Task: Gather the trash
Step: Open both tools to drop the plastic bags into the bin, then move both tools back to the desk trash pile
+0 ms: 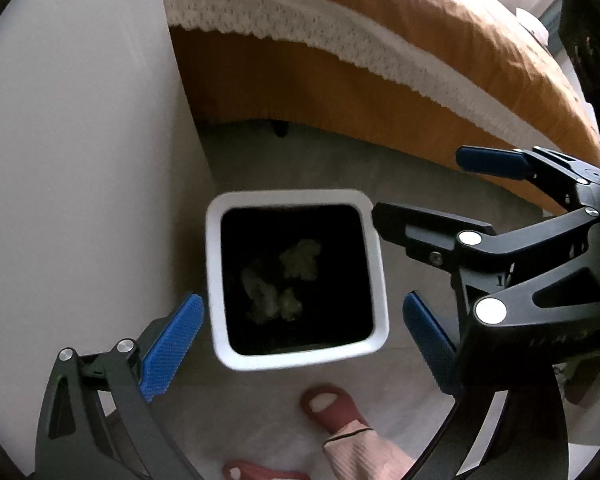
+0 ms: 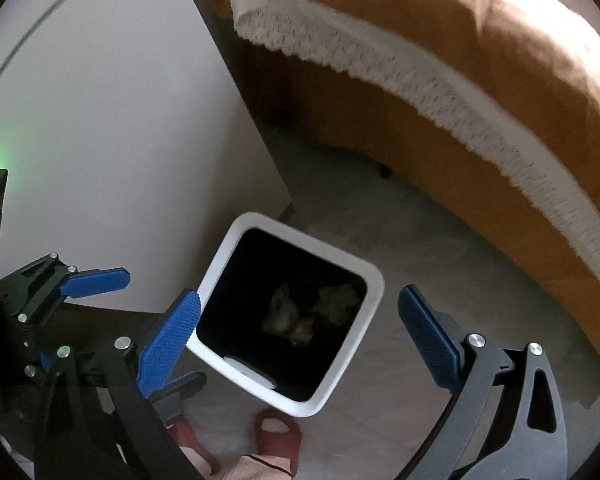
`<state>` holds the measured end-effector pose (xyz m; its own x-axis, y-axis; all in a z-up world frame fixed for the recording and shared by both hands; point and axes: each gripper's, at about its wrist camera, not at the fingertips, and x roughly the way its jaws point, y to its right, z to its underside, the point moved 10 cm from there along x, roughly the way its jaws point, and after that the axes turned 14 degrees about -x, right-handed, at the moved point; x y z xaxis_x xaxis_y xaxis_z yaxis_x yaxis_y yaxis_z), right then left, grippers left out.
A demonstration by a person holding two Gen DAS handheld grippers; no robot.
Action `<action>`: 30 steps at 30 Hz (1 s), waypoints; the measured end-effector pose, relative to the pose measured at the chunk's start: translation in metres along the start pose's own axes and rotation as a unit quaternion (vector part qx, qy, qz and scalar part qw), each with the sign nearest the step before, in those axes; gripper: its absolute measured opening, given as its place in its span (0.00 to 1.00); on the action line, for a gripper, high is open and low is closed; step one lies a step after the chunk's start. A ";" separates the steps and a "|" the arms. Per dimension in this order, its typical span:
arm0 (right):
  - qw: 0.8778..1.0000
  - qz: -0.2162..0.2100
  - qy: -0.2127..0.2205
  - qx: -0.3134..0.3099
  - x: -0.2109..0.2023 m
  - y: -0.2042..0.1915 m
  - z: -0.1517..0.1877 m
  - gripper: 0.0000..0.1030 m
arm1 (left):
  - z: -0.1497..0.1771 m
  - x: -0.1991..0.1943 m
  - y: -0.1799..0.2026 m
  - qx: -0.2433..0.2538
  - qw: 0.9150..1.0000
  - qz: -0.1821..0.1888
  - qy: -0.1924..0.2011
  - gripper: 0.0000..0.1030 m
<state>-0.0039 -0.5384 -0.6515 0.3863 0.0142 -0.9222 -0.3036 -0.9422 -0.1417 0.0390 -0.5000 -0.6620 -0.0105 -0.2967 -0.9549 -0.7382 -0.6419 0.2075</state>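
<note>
Both claws hang above a square white plastic waste bin [image 1: 374, 280] with a dark inside, standing on the pale grey floor [image 1: 440, 192] close to a white cabinet panel [image 1: 80, 140]. At the bottom of the bin lie several crumpled wads of pale paper trash [image 1: 284, 280] — dim in the shadow, clustered near the middle.

The left claw [image 1: 303, 344], with black linkage arms and blue ribbed pads [image 1: 172, 344], stands released: its pads are spread wide on either side of the bin's mouth, and nothing is between them. The right claw [image 2: 309, 336] is likewise released, its blue pads [image 2: 168, 344] wide apart over the same bin [image 2: 374, 292], empty. In each wrist view the other claw shows at the edge, also spread.

Beyond the bin runs a bed with an orange-brown cover [image 1: 440, 32] and a white lace-edged sheet [image 1: 340, 36] hanging along its side. Near the lower edge the person's feet show in dusty-red slippers [image 1: 328, 408] — one just beside the bin's near rim — with a pink ribbed trouser cuff [image 1: 360, 456] above.
</note>
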 end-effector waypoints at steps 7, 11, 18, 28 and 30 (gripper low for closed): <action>0.999 0.010 0.041 0.008 -0.083 -0.004 -0.029 0.96 | -0.029 -0.077 0.023 -0.005 0.999 0.016 0.040 0.95; 0.997 0.028 0.078 0.006 -0.146 -0.008 -0.051 0.96 | -0.039 -0.128 0.035 -0.005 0.997 0.018 0.071 0.95; 0.987 0.049 0.154 -0.005 -0.255 -0.031 -0.087 0.96 | -0.049 -0.240 0.050 -0.012 0.990 0.025 0.136 0.95; 0.969 0.066 0.234 -0.045 -0.369 -0.082 -0.117 0.96 | -0.045 -0.382 0.039 -0.028 0.973 0.018 0.229 0.95; 0.965 0.061 0.248 -0.059 -0.385 -0.098 -0.124 0.96 | -0.041 -0.406 0.030 -0.037 0.969 0.014 0.244 0.95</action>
<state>-0.0150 -0.4928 -0.2380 0.7319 -0.2341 -0.6399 -0.2841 -0.9584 0.0257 0.0487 -0.4274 -0.2596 0.3028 -0.6019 -0.7389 -0.6910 -0.6726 0.2647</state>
